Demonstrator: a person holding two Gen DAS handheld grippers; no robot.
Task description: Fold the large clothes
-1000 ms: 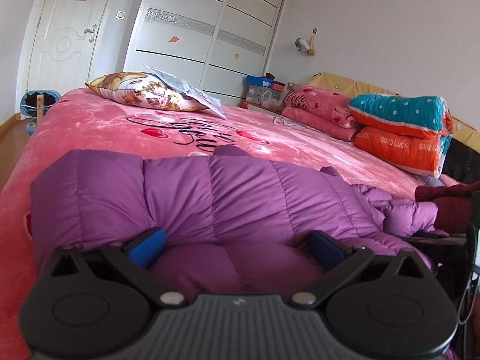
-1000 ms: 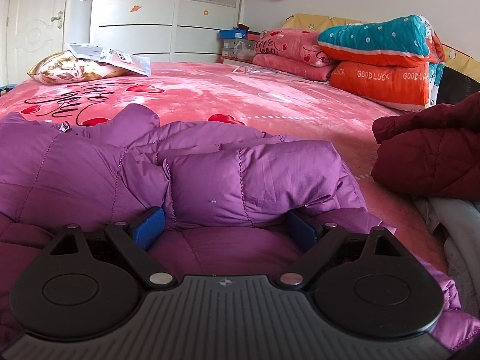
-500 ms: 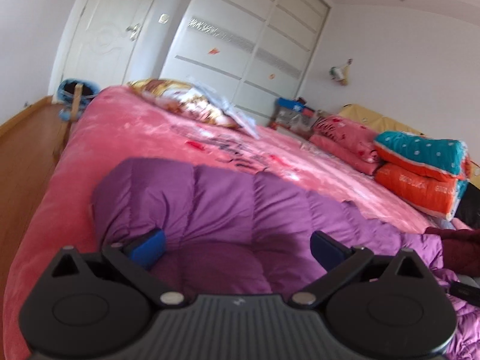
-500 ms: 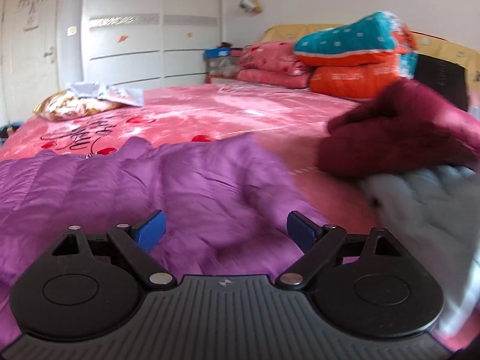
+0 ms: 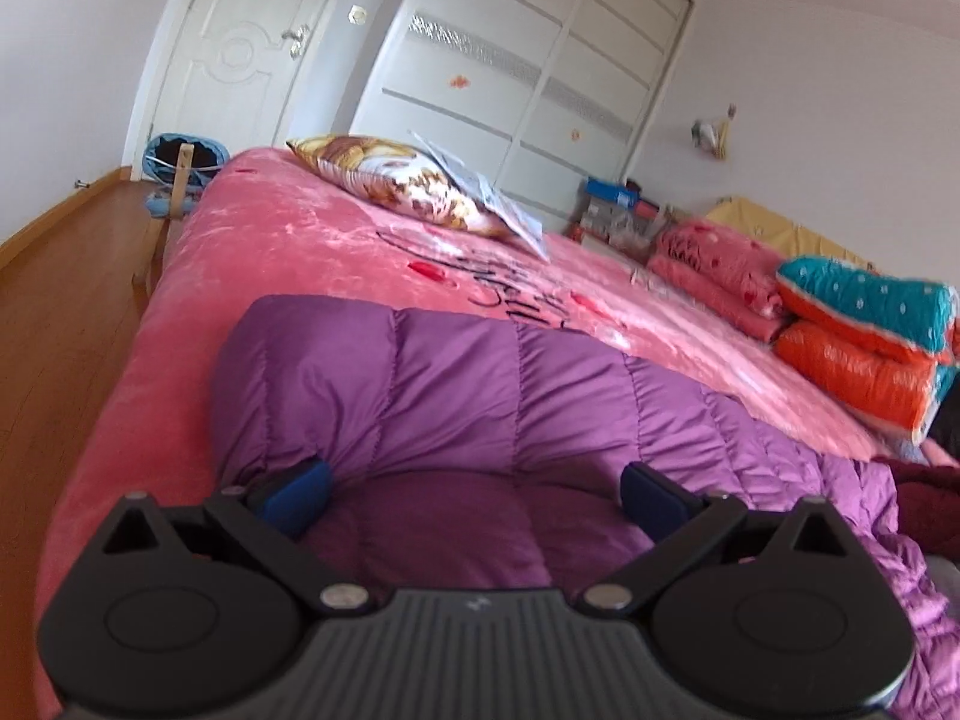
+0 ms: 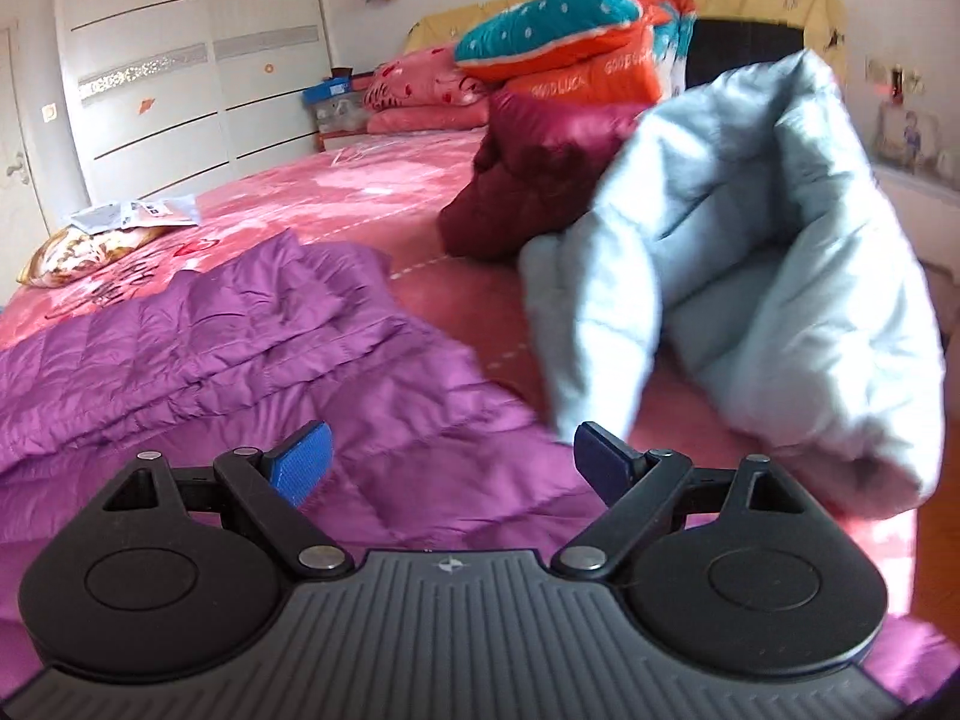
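The left gripper (image 5: pixel 474 495) is spread wide, with a thick fold of the purple jacket (image 5: pixel 480 384) bulging between its blue pads, which do not yet press it. The right gripper (image 6: pixel 450 456) is also wide and holds nothing; it hangs over the flatter part of the same jacket (image 6: pixel 240 336). The jacket lies along the near edge of the pink bed (image 5: pixel 336 240). It looks light, puffy and smooth, so I think it can slip; a stitched seam or the hem is a better place to hold than the padding. Only the right view shows the pale blue jacket (image 6: pixel 750 252) just beside and the dark red one (image 6: pixel 534 180) behind it. Only the left view shows the wooden floor (image 5: pixel 60 324).
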